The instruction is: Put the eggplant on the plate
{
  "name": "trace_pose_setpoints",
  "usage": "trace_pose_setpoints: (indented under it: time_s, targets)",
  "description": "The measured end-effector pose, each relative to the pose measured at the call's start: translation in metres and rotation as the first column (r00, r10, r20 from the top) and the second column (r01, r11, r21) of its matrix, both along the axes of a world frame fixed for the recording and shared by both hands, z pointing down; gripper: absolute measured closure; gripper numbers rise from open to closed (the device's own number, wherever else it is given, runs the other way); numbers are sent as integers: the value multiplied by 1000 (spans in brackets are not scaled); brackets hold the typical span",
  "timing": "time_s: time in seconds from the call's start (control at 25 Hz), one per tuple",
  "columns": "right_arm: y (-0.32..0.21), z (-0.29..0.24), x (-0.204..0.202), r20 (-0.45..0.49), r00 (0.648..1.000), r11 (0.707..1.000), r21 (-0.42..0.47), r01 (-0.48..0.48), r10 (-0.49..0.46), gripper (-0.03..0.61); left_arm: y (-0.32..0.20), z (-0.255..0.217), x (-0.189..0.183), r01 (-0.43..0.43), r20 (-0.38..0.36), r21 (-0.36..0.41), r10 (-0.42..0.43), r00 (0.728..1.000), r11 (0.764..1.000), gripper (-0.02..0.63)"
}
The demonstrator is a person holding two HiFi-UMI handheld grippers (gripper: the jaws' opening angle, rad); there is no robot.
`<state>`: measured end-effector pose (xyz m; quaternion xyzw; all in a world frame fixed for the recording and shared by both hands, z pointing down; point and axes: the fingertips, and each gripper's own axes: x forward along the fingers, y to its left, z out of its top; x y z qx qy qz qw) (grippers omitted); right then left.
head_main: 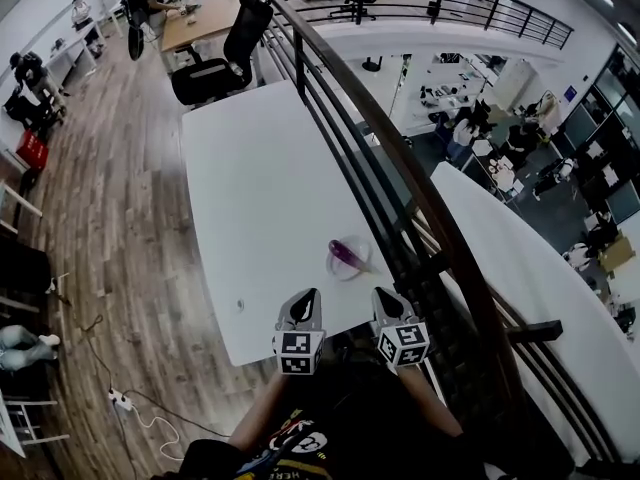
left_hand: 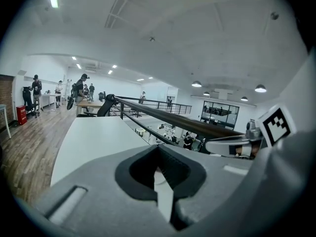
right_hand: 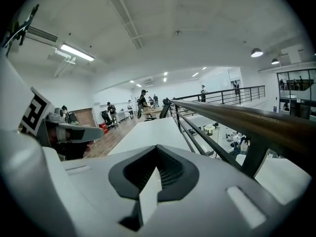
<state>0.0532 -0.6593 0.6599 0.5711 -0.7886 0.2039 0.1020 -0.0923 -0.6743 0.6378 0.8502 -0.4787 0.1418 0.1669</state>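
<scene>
A purple eggplant [head_main: 345, 252] lies on a small clear plate [head_main: 338, 271] near the right front edge of the white table [head_main: 250, 178]. Both grippers hang short of the table's front edge, nearer to me than the plate. My left gripper [head_main: 308, 298] is shut with nothing in it; in the left gripper view its jaws [left_hand: 159, 149] meet at the tips. My right gripper [head_main: 383, 296] is also shut and empty, and its jaws [right_hand: 157, 150] are closed together. Neither gripper view shows the plate or the eggplant.
A dark railing [head_main: 400, 168] with a wooden handrail runs along the table's right side, close to the plate. A black office chair [head_main: 215, 68] stands at the table's far end. A power strip and cable [head_main: 122, 400] lie on the wooden floor at the left. People work at far desks.
</scene>
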Motion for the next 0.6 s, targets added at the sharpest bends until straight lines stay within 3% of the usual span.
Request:
trace_pose_setpoints:
  time_s: [0.6]
  targets:
    - [16,-3,-12,19,998,998,24,65,-66,577,13,0,0,2,-1,9,-2,1000,1000,609]
